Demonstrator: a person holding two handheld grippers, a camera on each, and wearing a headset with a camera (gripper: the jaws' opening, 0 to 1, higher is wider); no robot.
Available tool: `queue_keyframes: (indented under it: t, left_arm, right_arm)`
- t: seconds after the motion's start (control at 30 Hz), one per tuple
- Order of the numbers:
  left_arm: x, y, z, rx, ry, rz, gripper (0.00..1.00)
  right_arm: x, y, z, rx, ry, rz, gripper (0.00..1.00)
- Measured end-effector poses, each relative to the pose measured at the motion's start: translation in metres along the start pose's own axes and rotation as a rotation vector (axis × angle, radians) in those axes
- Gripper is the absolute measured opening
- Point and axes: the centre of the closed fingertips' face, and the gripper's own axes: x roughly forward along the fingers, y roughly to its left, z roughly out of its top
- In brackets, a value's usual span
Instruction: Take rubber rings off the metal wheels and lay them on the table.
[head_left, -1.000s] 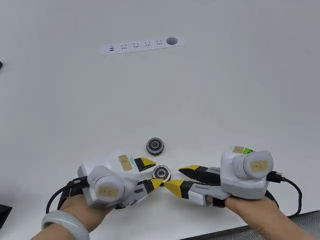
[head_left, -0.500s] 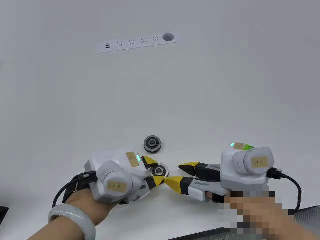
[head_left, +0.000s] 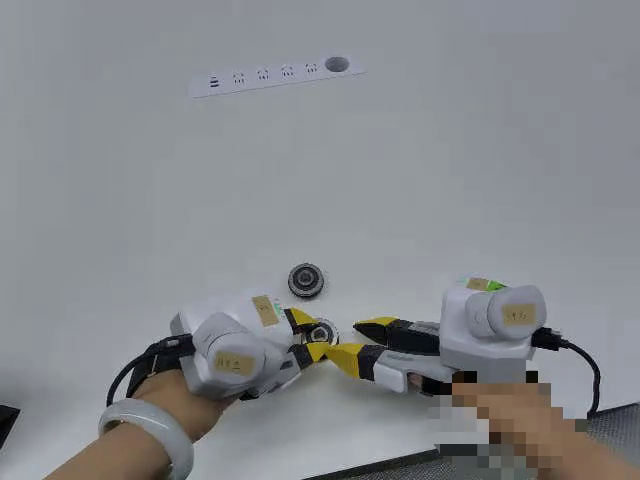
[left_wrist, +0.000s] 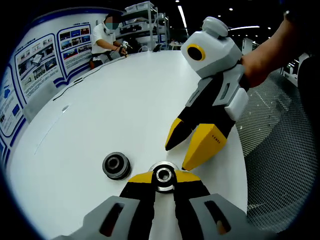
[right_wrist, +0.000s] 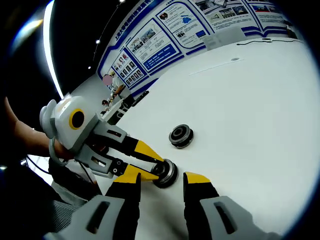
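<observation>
My left gripper (head_left: 311, 337) is shut on a small metal wheel (head_left: 323, 333), held just above the white table (head_left: 420, 180). In the left gripper view the wheel (left_wrist: 163, 175) sits pinched between my yellow tips. My right gripper (head_left: 358, 340) is open, its yellow tips close beside the wheel on the right, one higher and one lower. The right gripper view shows the same wheel (right_wrist: 167, 172) just ahead of my spread jaws. A second wheel (head_left: 306, 280) with a dark rubber ring lies flat on the table just behind the grippers.
A white power strip (head_left: 274, 74) lies at the far side of the table. The table's front edge runs close under the hands, with grey mesh flooring (left_wrist: 280, 165) beyond it. A person (left_wrist: 107, 35) stands at the far end of the table.
My right gripper has moved left, closing in on the wheel held by the left gripper. The left gripper kept its grip and shifted slightly.
</observation>
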Motion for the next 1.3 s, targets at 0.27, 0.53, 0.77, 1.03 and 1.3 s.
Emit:
queue_keyframes:
  t: [0.27,0.53,0.77,1.03,1.3]
  left_arm:
    - [0.0,0.0,0.0,0.001,-0.005,0.001,0.14]
    - [0.0,0.0,0.0,-0.002,-0.008,0.006,0.14]
    - [0.0,0.0,0.0,-0.006,-0.014,0.01,0.14]
    - [0.0,0.0,0.0,-0.014,-0.021,0.012,0.14]
    - [0.0,0.0,0.0,-0.013,-0.02,0.01,0.14]
  right_arm:
    - [0.01,-0.004,0.003,0.092,-0.005,0.004,0.29]
    - [0.016,-0.006,0.001,0.182,0.005,0.012,0.26]
    - [0.019,-0.008,-0.001,0.232,0.007,0.009,0.26]
    - [0.019,-0.008,-0.003,0.279,0.01,0.021,0.25]
    - [0.016,-0.005,-0.002,0.288,0.009,0.031,0.25]
